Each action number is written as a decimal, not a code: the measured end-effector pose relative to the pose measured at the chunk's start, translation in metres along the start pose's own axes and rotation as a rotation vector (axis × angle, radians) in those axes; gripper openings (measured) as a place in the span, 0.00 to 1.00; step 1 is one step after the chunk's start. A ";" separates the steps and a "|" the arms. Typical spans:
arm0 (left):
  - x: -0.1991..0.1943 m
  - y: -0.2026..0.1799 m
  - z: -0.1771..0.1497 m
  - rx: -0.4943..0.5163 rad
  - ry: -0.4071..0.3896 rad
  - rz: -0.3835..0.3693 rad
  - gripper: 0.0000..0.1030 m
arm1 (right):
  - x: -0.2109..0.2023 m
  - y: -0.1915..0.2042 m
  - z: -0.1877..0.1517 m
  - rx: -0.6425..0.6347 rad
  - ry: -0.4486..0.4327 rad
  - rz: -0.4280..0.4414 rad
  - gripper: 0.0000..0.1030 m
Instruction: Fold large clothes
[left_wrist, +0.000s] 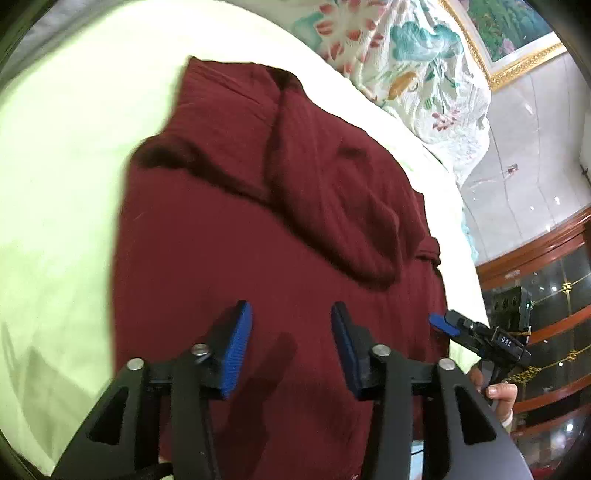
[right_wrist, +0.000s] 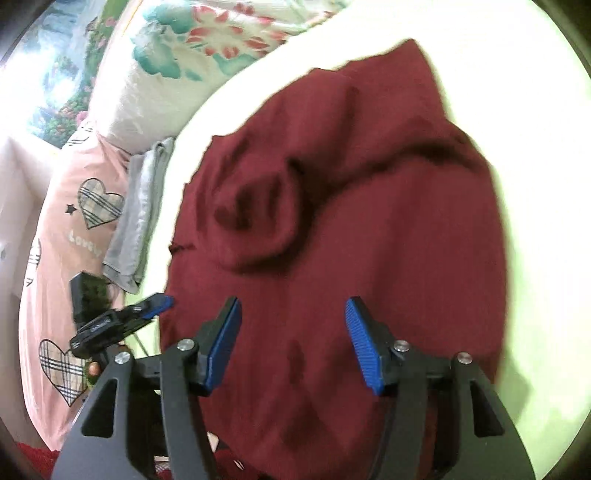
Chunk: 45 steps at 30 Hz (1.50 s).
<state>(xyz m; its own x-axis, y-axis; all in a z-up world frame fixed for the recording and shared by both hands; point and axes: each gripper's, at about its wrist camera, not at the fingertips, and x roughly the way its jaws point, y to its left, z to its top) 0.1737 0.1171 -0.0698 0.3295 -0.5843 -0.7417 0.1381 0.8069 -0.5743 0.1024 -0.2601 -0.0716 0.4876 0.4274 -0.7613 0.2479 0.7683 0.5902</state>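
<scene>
A large dark red ribbed garment lies spread on a pale bed sheet, with a sleeve folded across its upper part and several creases. My left gripper is open and empty, hovering just above the garment's near edge. The right gripper shows in the left wrist view at the garment's right side. In the right wrist view the same garment fills the middle. My right gripper is open and empty above its near part. The left gripper appears there at the garment's left edge.
A floral quilt lies along the far edge of the bed. A pink heart-print cloth and a folded grey cloth lie beside the sheet. A framed painting and a wooden glass cabinet stand beyond the bed.
</scene>
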 end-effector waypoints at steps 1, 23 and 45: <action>-0.010 0.004 -0.010 -0.002 -0.015 0.010 0.52 | -0.005 -0.005 -0.007 0.008 -0.002 -0.015 0.58; -0.035 0.063 -0.068 -0.142 -0.118 -0.097 0.58 | -0.054 -0.040 -0.101 -0.013 -0.072 0.187 0.63; -0.034 0.030 -0.097 0.070 -0.012 -0.403 0.57 | -0.049 -0.040 -0.123 -0.071 -0.037 0.332 0.62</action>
<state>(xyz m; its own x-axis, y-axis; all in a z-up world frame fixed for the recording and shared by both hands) 0.0764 0.1523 -0.0952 0.2472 -0.8541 -0.4577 0.3217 0.5179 -0.7927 -0.0345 -0.2528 -0.0913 0.5620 0.6436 -0.5195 0.0119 0.6217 0.7832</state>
